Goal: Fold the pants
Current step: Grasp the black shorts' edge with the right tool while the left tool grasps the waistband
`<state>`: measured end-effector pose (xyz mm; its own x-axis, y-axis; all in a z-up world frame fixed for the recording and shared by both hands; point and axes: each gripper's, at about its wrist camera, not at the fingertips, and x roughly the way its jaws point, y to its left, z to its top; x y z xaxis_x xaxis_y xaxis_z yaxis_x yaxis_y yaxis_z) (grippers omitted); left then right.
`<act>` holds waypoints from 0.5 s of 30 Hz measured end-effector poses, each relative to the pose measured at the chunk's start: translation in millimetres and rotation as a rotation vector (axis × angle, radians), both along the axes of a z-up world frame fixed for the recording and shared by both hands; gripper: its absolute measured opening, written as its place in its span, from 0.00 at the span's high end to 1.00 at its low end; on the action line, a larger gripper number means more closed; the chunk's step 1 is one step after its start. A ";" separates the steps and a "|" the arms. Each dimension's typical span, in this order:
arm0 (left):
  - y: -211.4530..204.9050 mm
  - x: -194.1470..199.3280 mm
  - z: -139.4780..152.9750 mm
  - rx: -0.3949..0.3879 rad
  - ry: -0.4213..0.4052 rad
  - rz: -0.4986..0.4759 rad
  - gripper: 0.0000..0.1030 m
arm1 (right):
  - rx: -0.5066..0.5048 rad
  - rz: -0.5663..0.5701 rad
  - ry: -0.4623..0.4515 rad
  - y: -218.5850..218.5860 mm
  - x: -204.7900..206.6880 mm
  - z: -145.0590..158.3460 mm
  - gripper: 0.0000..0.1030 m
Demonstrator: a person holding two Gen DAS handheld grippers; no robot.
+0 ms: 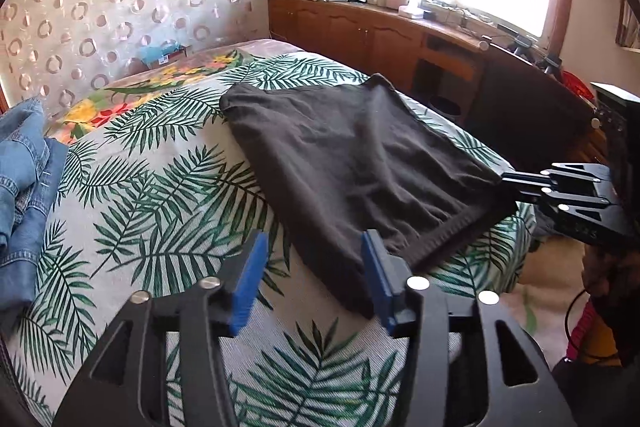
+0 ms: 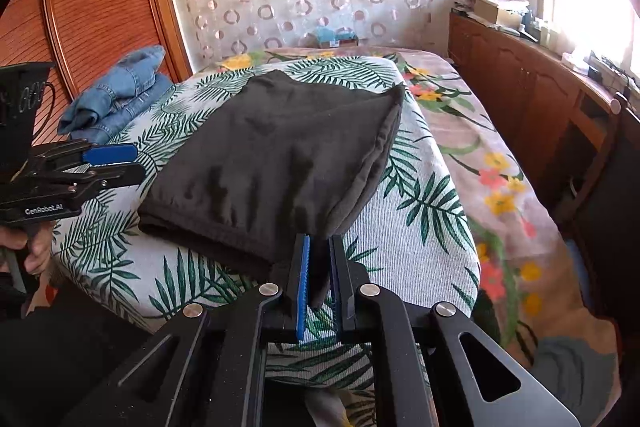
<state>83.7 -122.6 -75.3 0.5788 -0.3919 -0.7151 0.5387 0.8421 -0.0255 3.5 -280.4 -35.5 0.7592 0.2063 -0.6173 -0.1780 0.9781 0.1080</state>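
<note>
Here the pants point(image 2: 280, 155) lie folded near the bed's point(image 2: 432, 227) front edge, the right gripper point(image 2: 318, 283) pinching their corner and the left gripper point(image 1: 312, 283) wide, so release gently.

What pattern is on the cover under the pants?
Green palm leaves on a white woven cover, seen best in the right wrist view.

pants point(image 2: 276, 155) | dark, brown-black | folded, apparently doubled; flat on leaf-print bed | near corner lifted
</note>
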 end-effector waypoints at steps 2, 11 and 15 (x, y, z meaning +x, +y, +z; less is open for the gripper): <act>-0.4 4.9 -3.0 0.002 0.001 0.024 0.20 | 0.002 -0.010 -0.012 -0.9 -1.0 1.0 0.87; -7.3 13.4 -13.2 -0.002 0.041 0.031 0.20 | 0.013 -0.002 -0.008 1.8 2.1 -2.4 0.63; -12.3 15.4 -20.1 0.026 0.046 0.033 0.20 | 0.021 -0.021 0.015 1.1 9.4 -11.3 0.62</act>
<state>99.1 -134.9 -95.4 0.5573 -0.3543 -0.7509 0.5093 0.8601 -0.0279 13.0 -279.3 -46.8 0.7539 0.2031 -0.6248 -0.1554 0.9792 0.1308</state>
